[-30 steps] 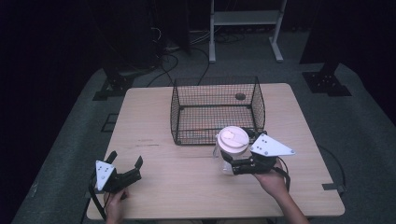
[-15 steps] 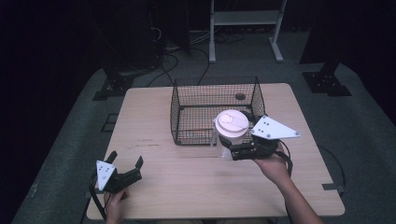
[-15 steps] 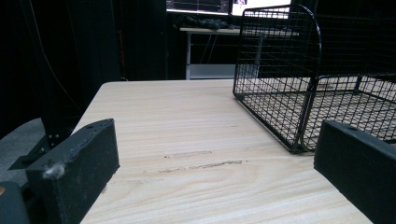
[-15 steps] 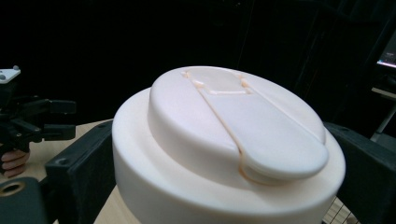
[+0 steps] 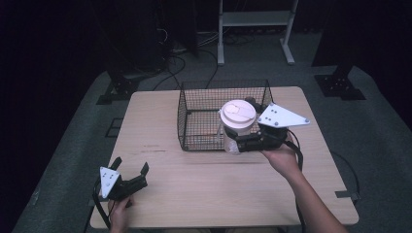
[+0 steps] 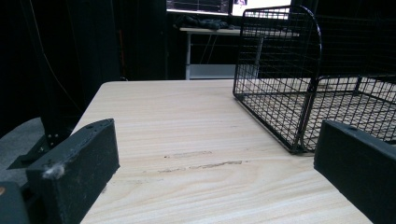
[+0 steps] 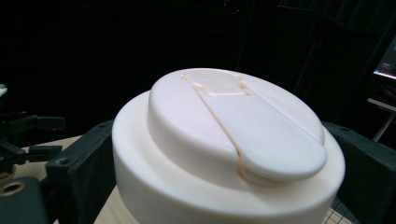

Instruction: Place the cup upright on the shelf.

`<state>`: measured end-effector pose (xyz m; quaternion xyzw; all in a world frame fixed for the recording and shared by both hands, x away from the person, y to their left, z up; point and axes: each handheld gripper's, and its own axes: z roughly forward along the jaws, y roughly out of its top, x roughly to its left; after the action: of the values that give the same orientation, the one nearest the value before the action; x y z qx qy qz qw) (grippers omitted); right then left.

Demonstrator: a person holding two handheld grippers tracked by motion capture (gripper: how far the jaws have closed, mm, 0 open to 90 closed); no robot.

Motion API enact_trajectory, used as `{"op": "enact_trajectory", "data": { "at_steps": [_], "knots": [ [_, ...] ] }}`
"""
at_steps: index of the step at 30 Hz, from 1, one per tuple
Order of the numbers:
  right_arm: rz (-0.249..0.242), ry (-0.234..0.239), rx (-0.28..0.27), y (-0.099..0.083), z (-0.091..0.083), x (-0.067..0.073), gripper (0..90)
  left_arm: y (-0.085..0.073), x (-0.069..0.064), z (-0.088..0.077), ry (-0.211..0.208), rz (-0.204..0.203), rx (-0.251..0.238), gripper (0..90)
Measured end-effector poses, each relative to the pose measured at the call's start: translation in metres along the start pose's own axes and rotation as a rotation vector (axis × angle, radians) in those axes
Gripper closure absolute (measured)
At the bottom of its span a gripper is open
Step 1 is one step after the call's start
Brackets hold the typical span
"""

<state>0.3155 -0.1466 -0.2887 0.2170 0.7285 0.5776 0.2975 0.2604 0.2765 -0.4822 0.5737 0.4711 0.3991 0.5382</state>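
Observation:
A clear cup with a white lid is held off the table, upright, over the front right edge of the black wire basket. My right gripper is shut on the cup's body below the lid. In the right gripper view the lid is very close, with a black jaw on each side of it. My left gripper rests at the table's front left corner, open with nothing between its jaws. The left gripper view looks across bare wood toward the basket.
The wooden table has a faint scuff mark in front of the basket. A small dark thing lies in the basket's far right corner. Black stands and cables are on the floor behind the table.
My right gripper has lifted the cup and carried it away from the person, from the table in front of the basket to above its front right edge. The left gripper has stayed put.

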Motion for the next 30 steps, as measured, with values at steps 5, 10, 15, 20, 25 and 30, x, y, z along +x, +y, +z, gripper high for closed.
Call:
{"op": "enact_trajectory", "data": {
  "at_steps": [5, 10, 15, 20, 25, 30],
  "knots": [
    [0.003, -0.021, -0.006, 0.008, 0.007, -0.008, 4.5, 0.000, 0.000, 0.000, 0.001, -0.001, -0.001, 0.0],
    [0.002, -0.032, -0.001, 0.014, 0.013, -0.015, 4.5, 0.000, -0.001, 0.000, 0.007, 0.008, -0.004, 0.0],
    [-0.008, -0.043, 0.001, 0.018, 0.019, -0.021, 4.6, 0.000, 0.000, -0.001, 0.001, 0.002, -0.005, 0.0],
    [0.011, -0.046, 0.003, 0.022, 0.030, -0.032, 4.6, 0.000, -0.001, 0.000, -0.002, 0.003, -0.004, 0.0],
    [0.015, -0.072, 0.012, 0.024, 0.041, -0.043, 4.6, 0.000, 0.000, -0.001, 0.001, -0.001, -0.004, 0.0],
    [0.035, -0.094, 0.025, 0.022, 0.052, -0.052, 4.6, 0.000, -0.001, 0.000, 0.002, 0.002, -0.006, 0.0]
  ]
}}
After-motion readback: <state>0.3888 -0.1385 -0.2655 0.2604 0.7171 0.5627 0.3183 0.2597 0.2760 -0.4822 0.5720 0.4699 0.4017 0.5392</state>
